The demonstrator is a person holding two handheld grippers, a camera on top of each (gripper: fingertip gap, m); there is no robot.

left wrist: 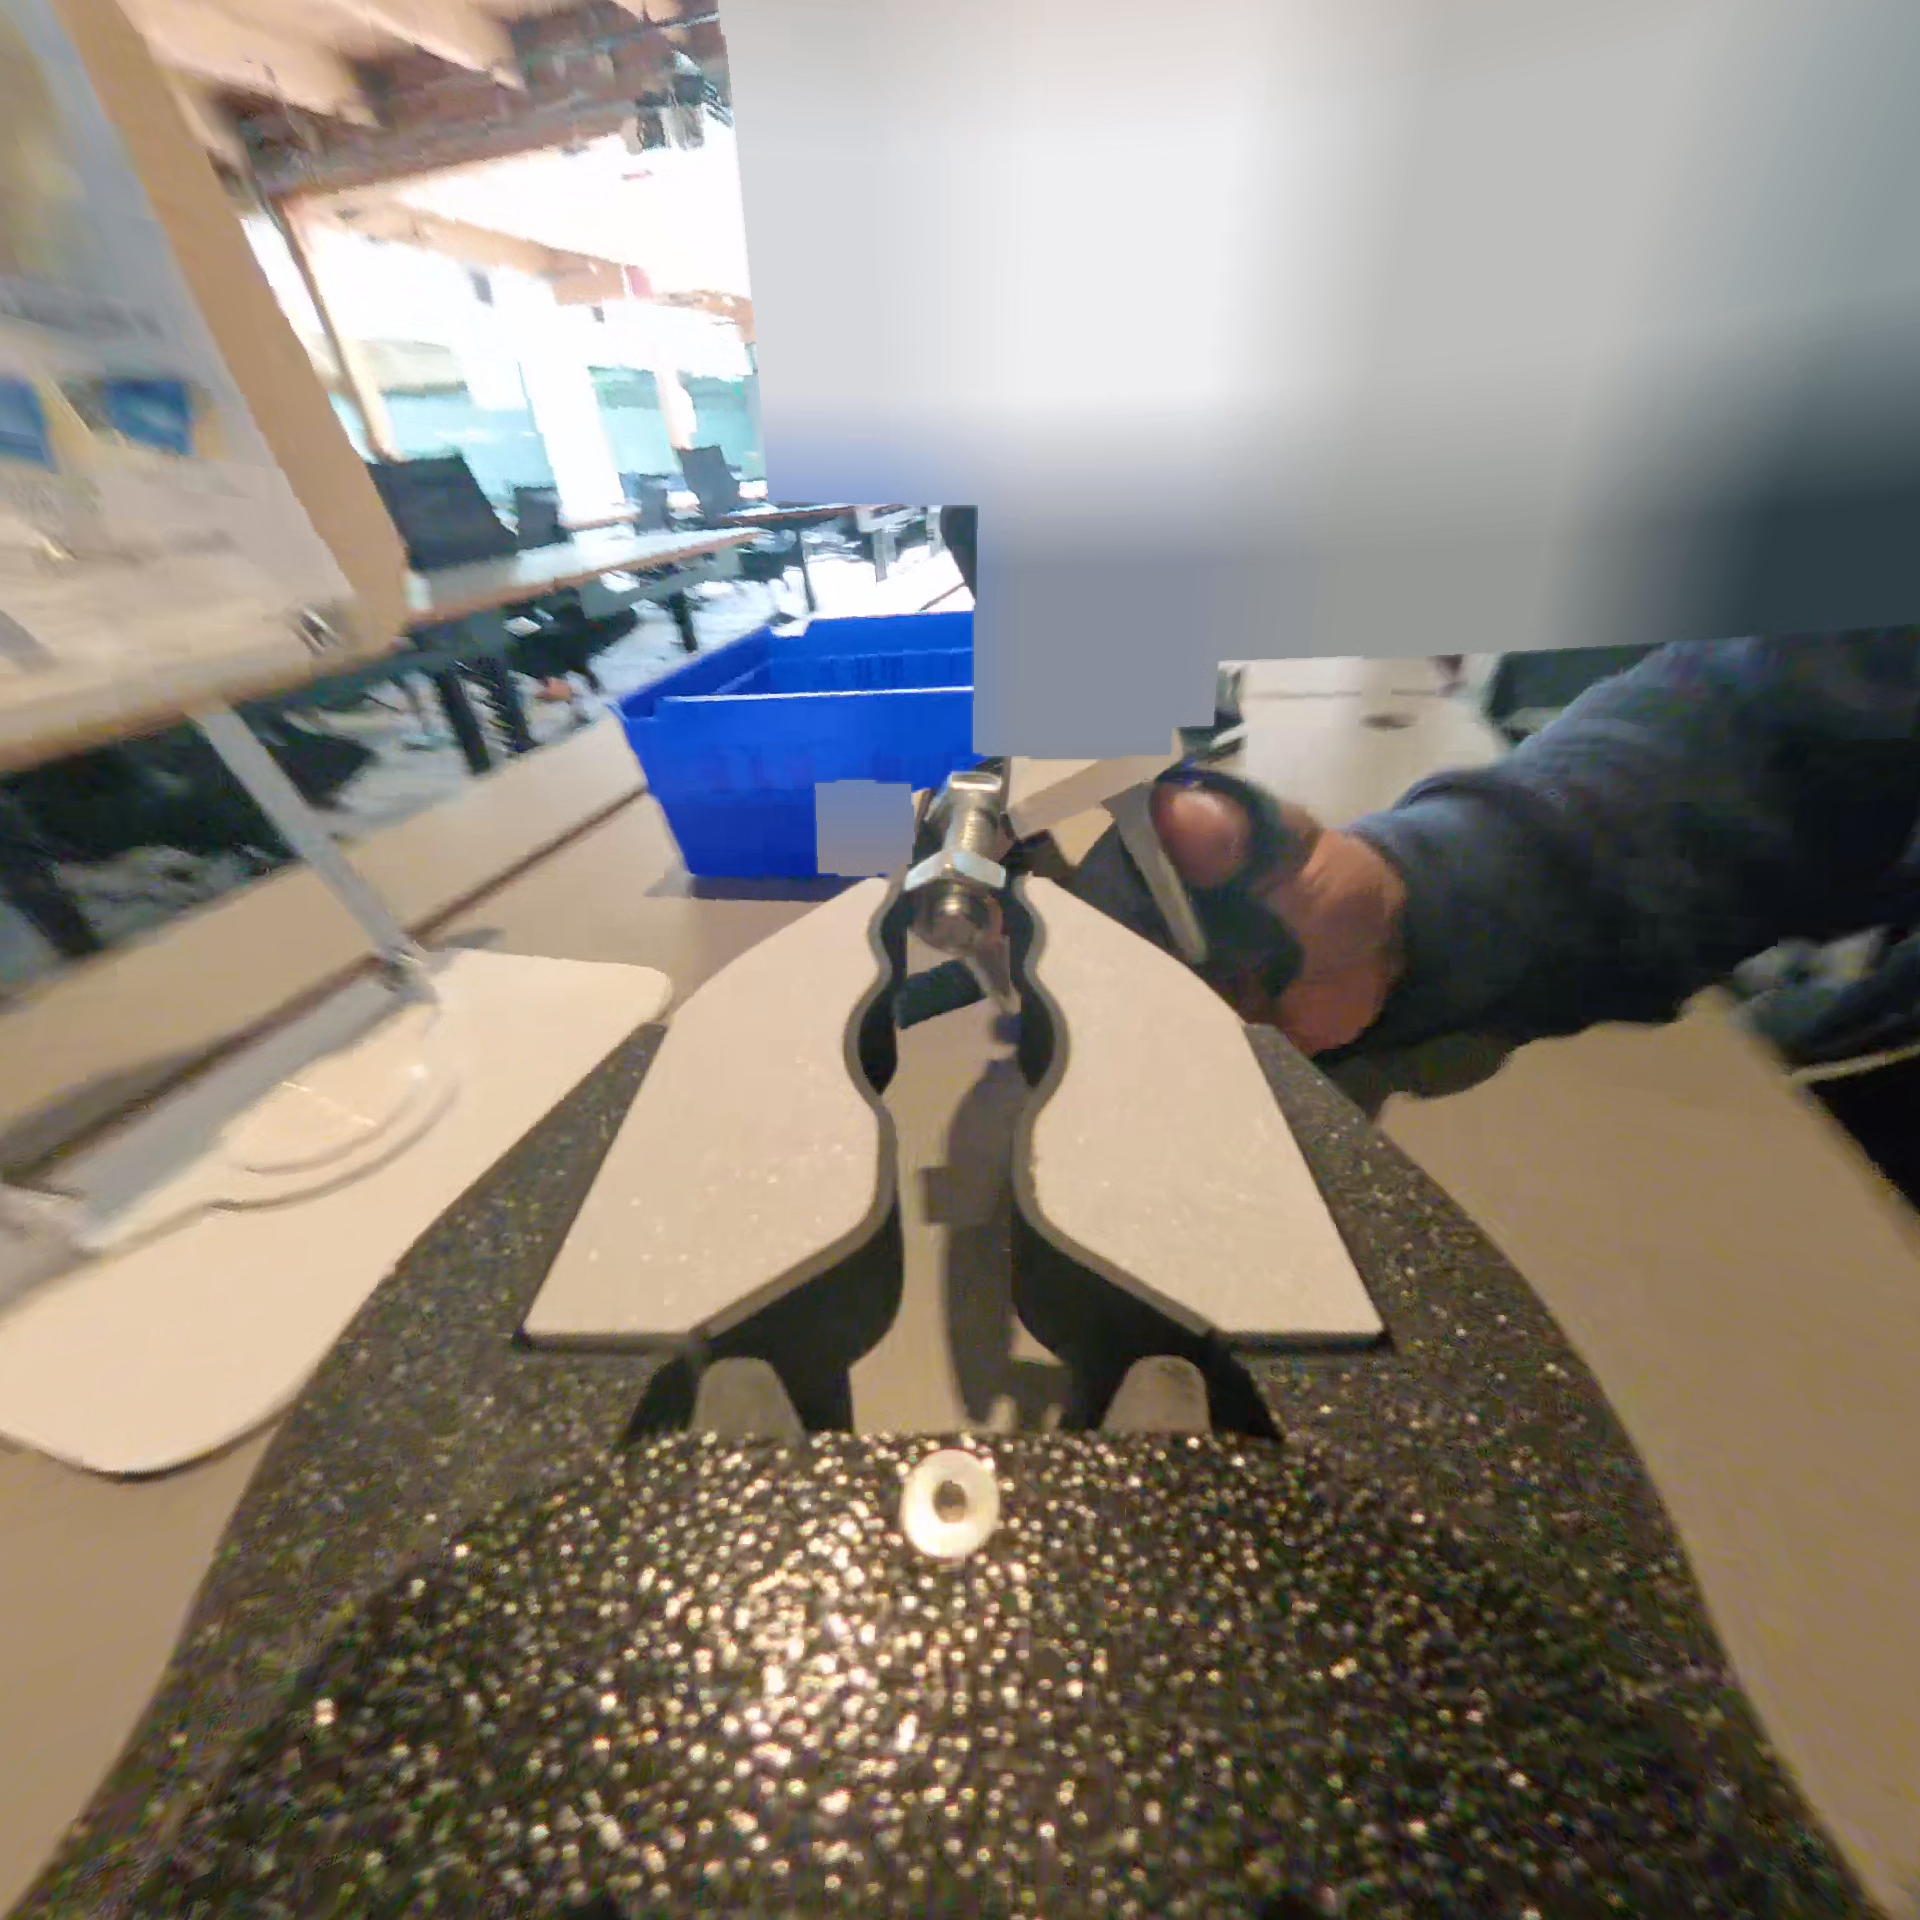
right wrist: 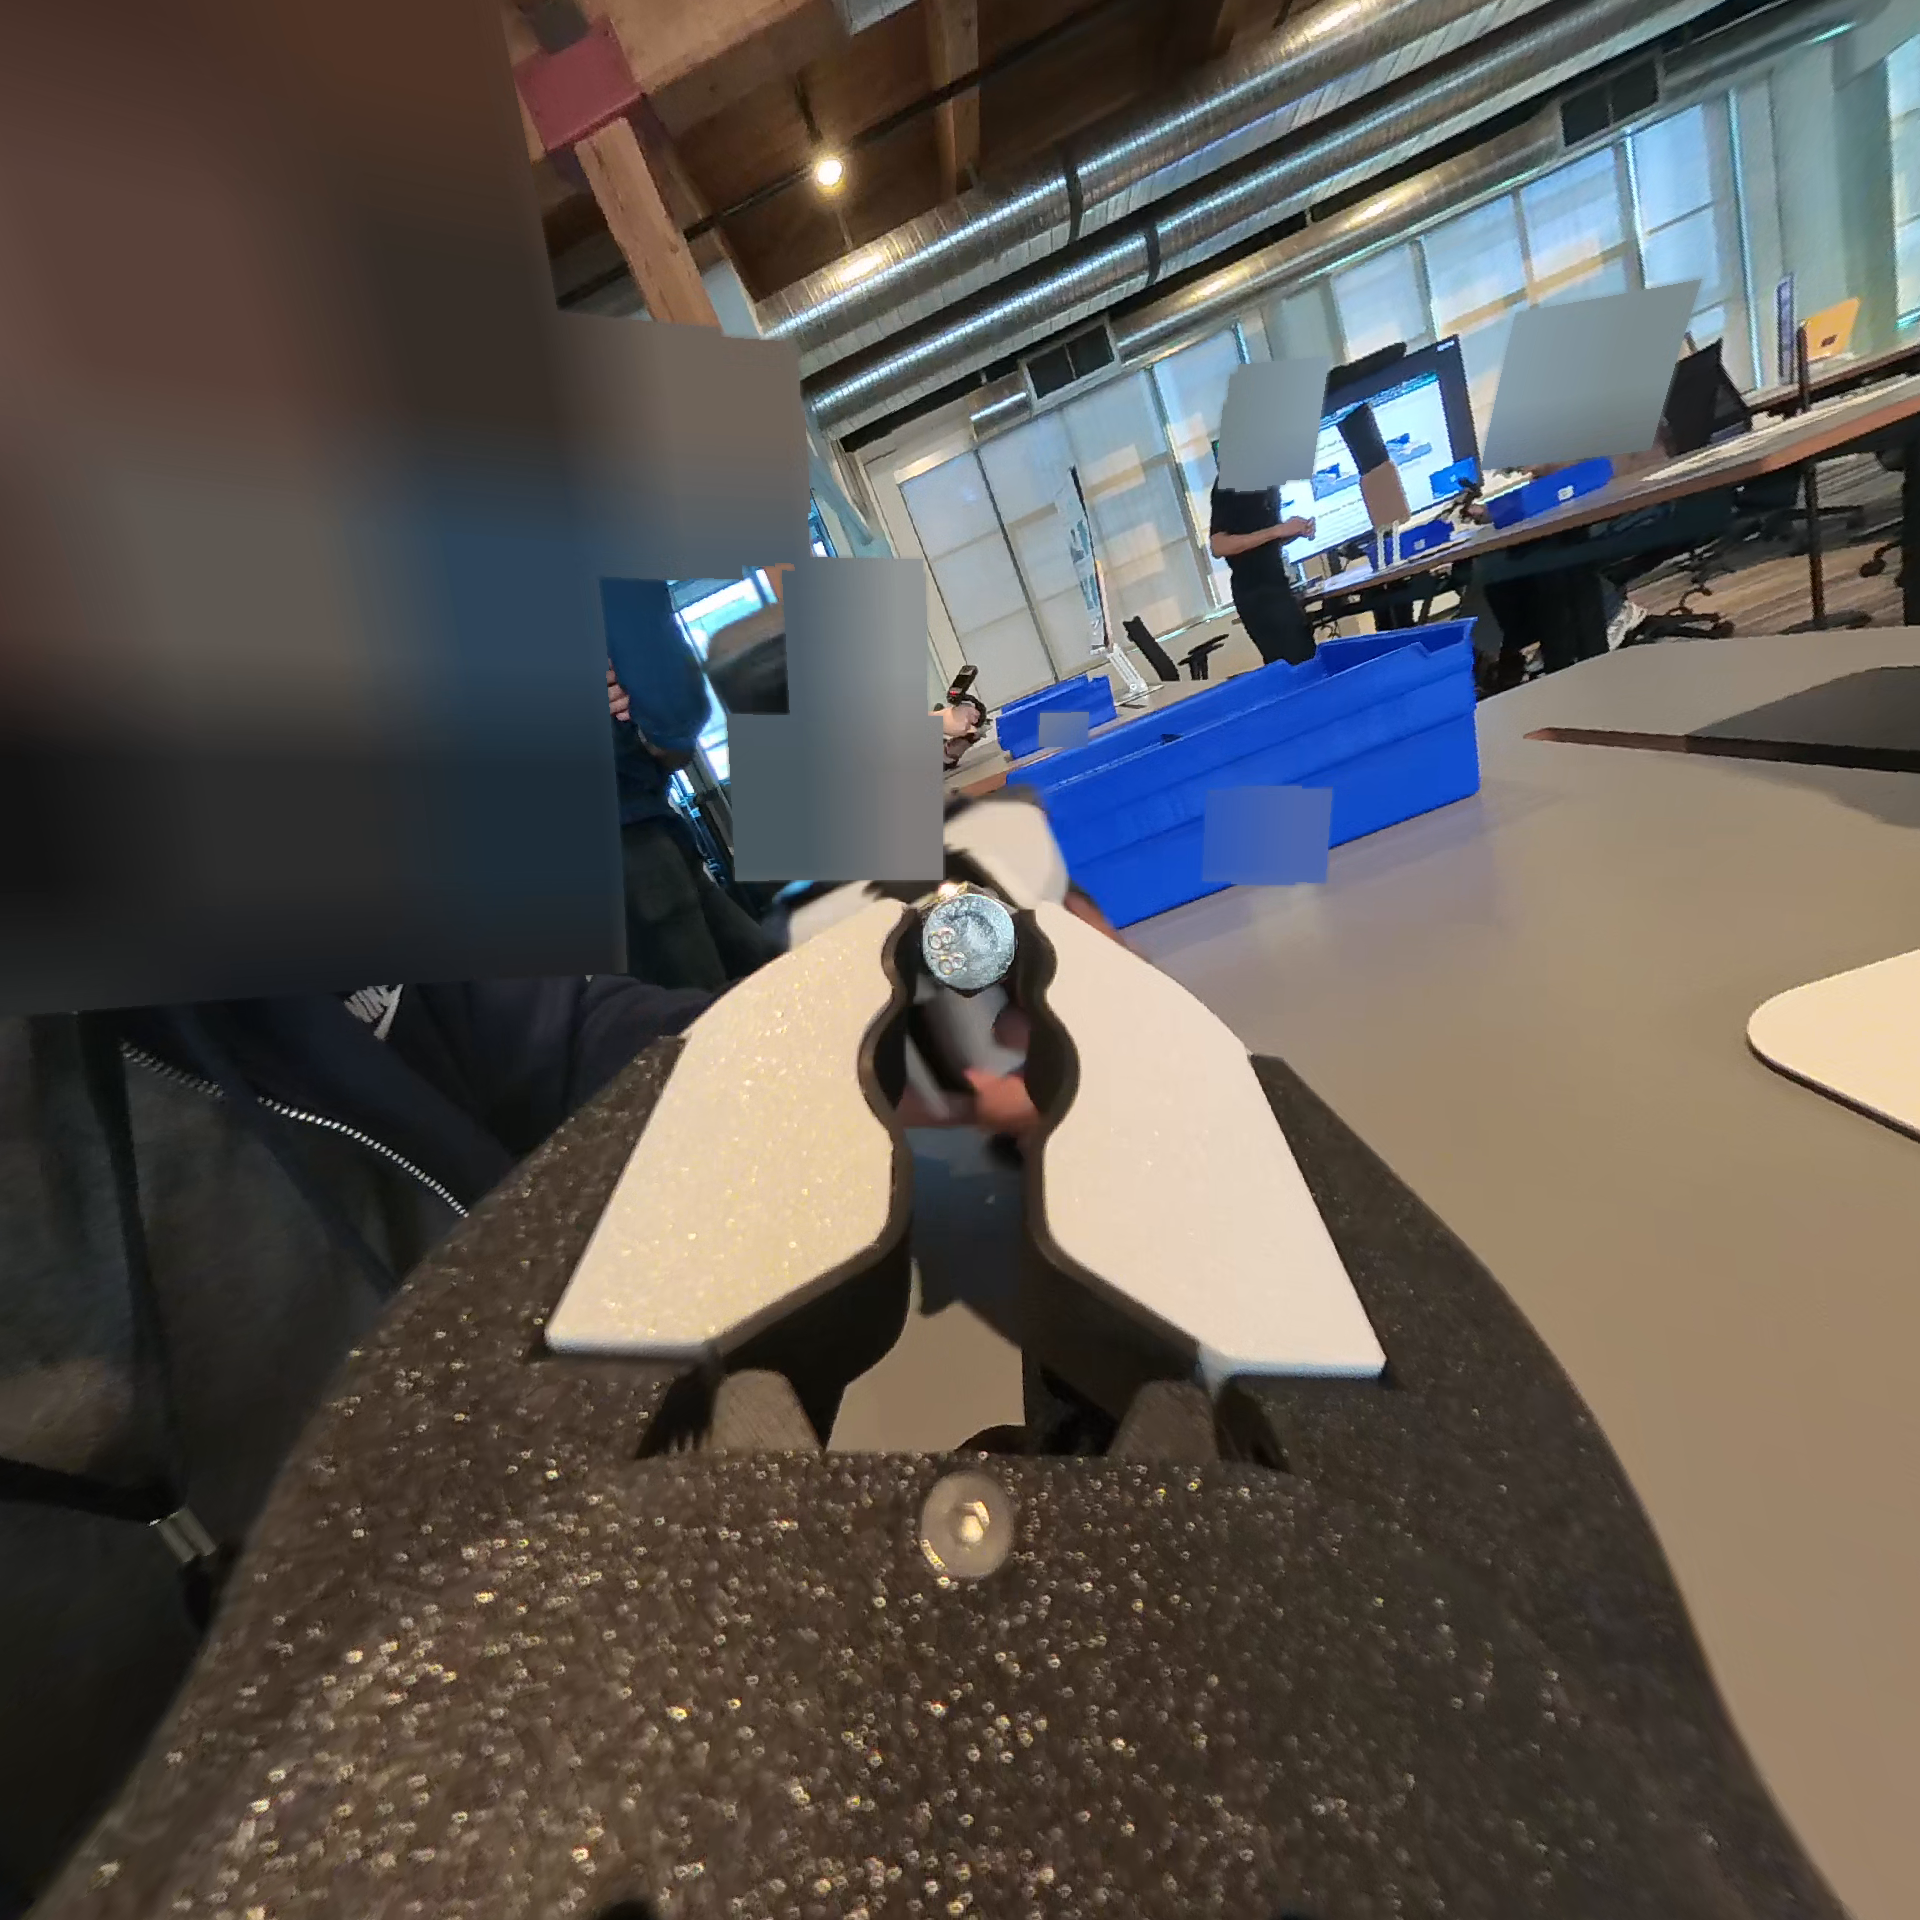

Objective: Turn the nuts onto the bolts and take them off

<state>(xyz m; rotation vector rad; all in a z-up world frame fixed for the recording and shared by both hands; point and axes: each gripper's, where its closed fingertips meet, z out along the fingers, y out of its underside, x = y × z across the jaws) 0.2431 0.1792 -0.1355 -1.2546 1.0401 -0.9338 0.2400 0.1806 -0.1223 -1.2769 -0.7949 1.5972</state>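
In the left wrist view my left gripper (left wrist: 954,896) is shut on a steel hex nut (left wrist: 954,871) that sits on a threaded bolt (left wrist: 971,816). The bolt's tip points back at the camera and its far end runs into the right gripper, held by a hand (left wrist: 1320,914) in a dark sleeve. In the right wrist view my right gripper (right wrist: 968,930) is shut on the bolt's round head (right wrist: 966,943), which faces the camera. The shaft and nut are hidden behind the head. Both grippers hold the bolt above the grey table (right wrist: 1455,987).
A blue bin (left wrist: 790,748) stands on the table behind the bolt and also shows in the right wrist view (right wrist: 1247,769). A white stand base (left wrist: 312,1143) carrying a board is at the left. A dark mat (right wrist: 1818,727) and a white pad (right wrist: 1849,1039) lie at the right.
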